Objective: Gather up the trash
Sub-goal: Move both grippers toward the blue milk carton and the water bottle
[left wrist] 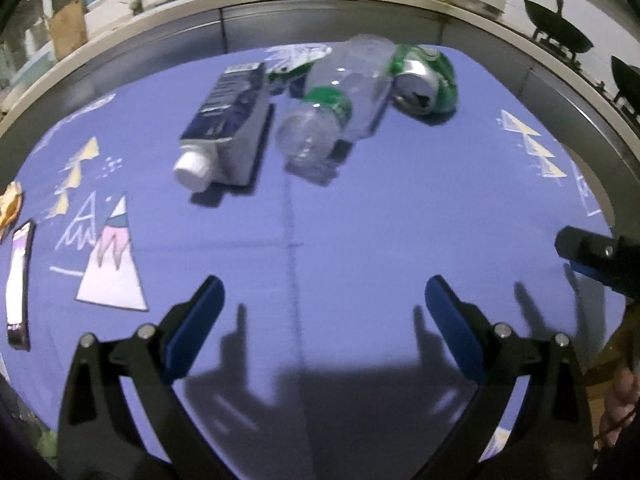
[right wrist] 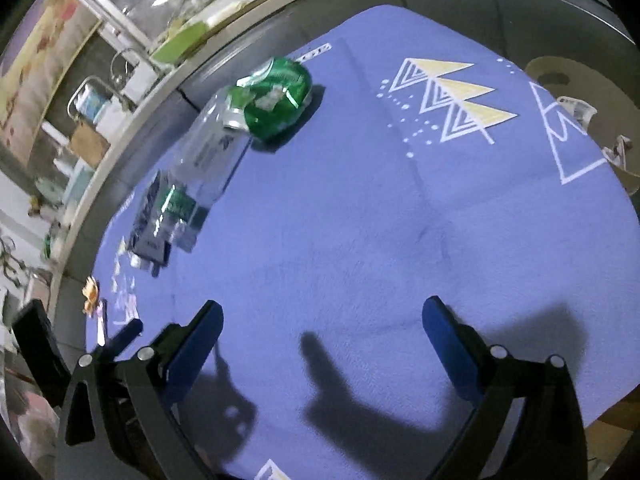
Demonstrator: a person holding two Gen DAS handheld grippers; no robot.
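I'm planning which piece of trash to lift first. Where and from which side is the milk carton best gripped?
Probably across the long body of the milk carton, not the white cap. It lies flat on the blue cloth, cap toward the left gripper, so come from above with the jaws closing on its two long flat sides; the clear bottle lies close alongside.

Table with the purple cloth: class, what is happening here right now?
A person holds a two-finger gripper in each hand over the purple cloth. Both the left gripper and the right gripper are open and empty. The trash lies untouched further up the cloth: a carton, a clear bottle and a crushed green can, close together. Nothing has been picked up yet. A bin with some scraps in it shows at the cloth's edge in the right wrist view.
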